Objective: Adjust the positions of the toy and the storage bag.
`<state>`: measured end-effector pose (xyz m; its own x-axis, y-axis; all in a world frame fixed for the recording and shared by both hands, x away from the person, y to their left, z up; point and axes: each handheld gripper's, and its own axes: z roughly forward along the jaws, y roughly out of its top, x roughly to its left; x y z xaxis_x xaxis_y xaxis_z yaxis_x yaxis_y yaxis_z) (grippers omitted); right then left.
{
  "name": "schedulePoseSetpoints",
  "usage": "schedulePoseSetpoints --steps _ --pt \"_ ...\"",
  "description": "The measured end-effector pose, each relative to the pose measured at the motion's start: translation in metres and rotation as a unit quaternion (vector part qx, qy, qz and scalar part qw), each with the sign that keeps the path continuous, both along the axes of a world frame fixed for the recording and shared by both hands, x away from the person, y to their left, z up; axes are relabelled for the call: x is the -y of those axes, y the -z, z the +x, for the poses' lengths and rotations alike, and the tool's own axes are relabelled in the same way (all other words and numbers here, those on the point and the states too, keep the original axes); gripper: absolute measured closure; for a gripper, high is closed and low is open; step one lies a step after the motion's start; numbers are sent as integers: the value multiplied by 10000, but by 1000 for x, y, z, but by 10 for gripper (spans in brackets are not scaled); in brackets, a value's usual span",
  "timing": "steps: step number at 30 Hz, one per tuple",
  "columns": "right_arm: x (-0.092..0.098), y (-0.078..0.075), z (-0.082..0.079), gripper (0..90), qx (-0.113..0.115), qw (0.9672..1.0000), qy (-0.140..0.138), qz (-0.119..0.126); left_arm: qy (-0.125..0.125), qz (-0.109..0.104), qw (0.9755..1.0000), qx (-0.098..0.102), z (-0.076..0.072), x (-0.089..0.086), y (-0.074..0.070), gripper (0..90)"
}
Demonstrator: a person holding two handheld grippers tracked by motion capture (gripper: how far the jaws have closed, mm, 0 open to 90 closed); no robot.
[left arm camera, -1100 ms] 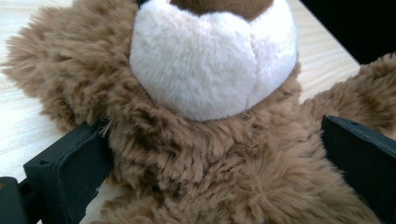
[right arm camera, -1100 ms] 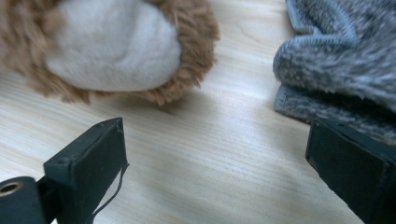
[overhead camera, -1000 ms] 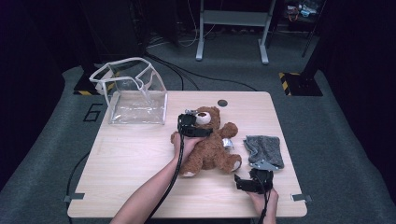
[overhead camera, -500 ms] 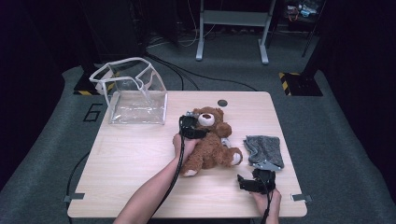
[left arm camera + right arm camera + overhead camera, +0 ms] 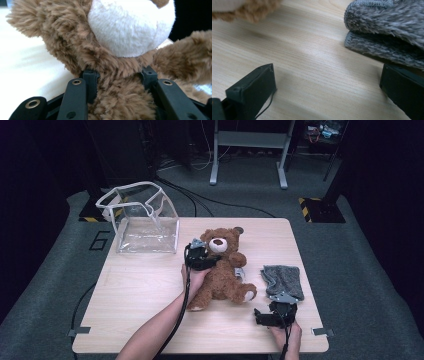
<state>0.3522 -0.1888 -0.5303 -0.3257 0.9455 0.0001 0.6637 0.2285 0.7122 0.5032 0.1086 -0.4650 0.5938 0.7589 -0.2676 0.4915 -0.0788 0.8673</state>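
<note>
High view: teddy bear [image 5: 222, 270] lies mid-table, left gripper [image 5: 200, 257] just closed, pinching its neck at nine o'clock. Right gripper [image 5: 272, 316] rests spread at five o'clock, near grey towel [image 5: 282, 281].

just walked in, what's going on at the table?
A person works two hand-held grippers at a wooden table. The left gripper has just closed its jaws on the teddy bear, gripping the plush just below its head. The right gripper sits open on the table beside a folded grey towel, holding nothing. A clear bag stands open at the table's far left corner.
</note>
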Motion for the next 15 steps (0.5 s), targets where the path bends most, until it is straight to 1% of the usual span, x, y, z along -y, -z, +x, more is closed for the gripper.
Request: schedulePoseSetpoints --steps 3,4,5,6,7,8,11,13,15 --pt "0 0 0 0 4 10000 14 2 48 42 9996 259 -5 -5 -7 612" --pt "-1 0 0 0 28 10000 92 27 58 53 9994 326 -7 -7 -10 613" --pt "-1 0 0 0 36 9999 95 27 43 12 9992 402 -9 -8 -12 613" --pt "-1 0 0 0 41 9999 93 21 44 14 9990 444 -10 -10 -13 614" --pt "-1 0 0 0 47 9999 94 17 63 67 9986 530 -11 -12 -15 613" --pt "-1 0 0 0 51 9999 93 14 31 16 9983 586 -13 -14 -17 613" --pt "-1 1 0 0 52 9999 101 17 36 -30 9980 636 -15 -19 -21 613" --pt "-1 1 0 0 46 9999 103 24 69 8 9974 713 -17 -25 -24 613" --pt "-1 1 0 0 54 9999 87 13 92 3 9970 765 -19 -30 -27 613"
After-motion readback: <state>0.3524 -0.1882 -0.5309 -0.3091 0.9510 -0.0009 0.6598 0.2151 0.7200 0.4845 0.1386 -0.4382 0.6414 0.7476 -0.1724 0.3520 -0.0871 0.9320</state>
